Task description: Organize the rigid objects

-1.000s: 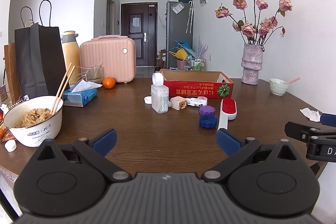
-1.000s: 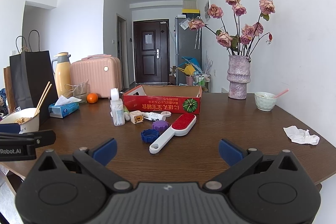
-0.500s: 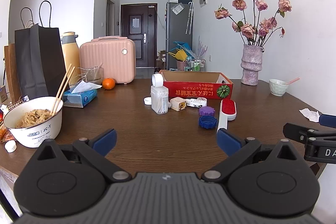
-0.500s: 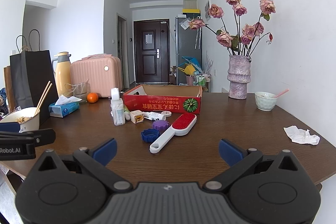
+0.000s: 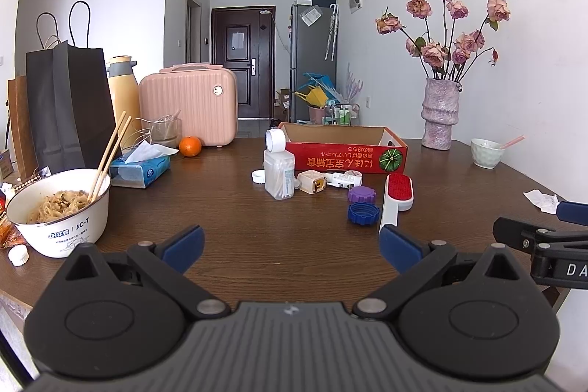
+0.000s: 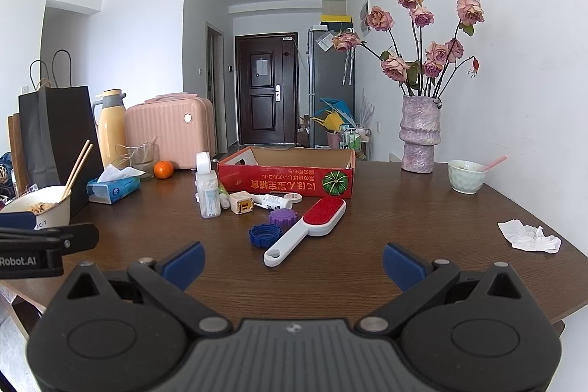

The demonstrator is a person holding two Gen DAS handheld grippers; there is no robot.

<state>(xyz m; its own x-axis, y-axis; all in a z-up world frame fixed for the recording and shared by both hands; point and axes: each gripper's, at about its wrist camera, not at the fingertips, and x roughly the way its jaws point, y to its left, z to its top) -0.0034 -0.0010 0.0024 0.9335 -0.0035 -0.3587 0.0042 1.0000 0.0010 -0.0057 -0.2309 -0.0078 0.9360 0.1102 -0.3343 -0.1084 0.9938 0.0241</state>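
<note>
Both grippers empty, jaws spread wide, hovering over near table edge. Left gripper, right gripper. Loose items sit mid-table in front of the red cardboard box: lint brush, blue cap, purple cap, swab jar. Brush lies straight ahead of the right gripper, closest of the cluster, long axis diagonal, handle end toward the gripper, red head toward the box (left sees it off to its right). Right looks the nearer pick.
</note>
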